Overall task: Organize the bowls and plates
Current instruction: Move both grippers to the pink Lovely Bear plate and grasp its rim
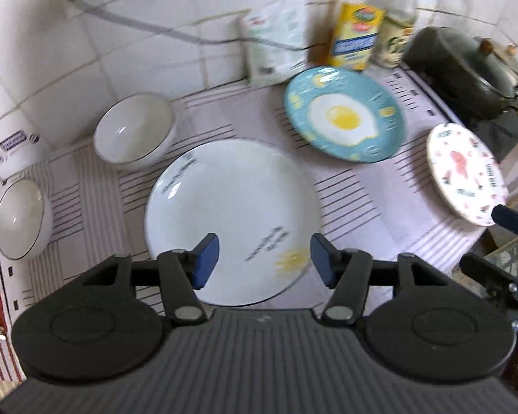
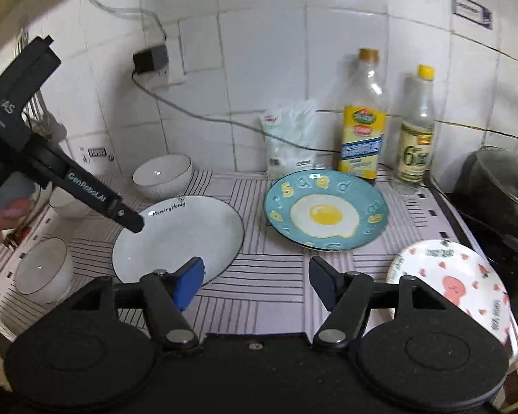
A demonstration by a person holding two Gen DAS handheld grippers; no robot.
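Note:
A large white plate (image 1: 231, 214) (image 2: 179, 234) lies on the striped mat. My left gripper (image 1: 264, 260) is open and hovers over its near edge; it also shows in the right wrist view (image 2: 134, 222). A blue fried-egg plate (image 1: 343, 114) (image 2: 326, 214) lies behind and to the right. A pink-patterned plate (image 1: 466, 172) (image 2: 456, 286) sits at the right edge. Two white bowls stand at the left (image 1: 134, 129) (image 1: 20, 217), also in the right wrist view (image 2: 162, 174) (image 2: 43, 269). My right gripper (image 2: 255, 279) is open and empty above the mat.
Two bottles (image 2: 362, 120) (image 2: 416, 131), a white bag (image 2: 293, 138) and a power cable (image 2: 197, 114) stand along the tiled wall. A dark lidded pot (image 1: 466, 69) (image 2: 500, 186) sits on the stove at the right. A third bowl (image 2: 65, 201) is partly hidden behind the left gripper.

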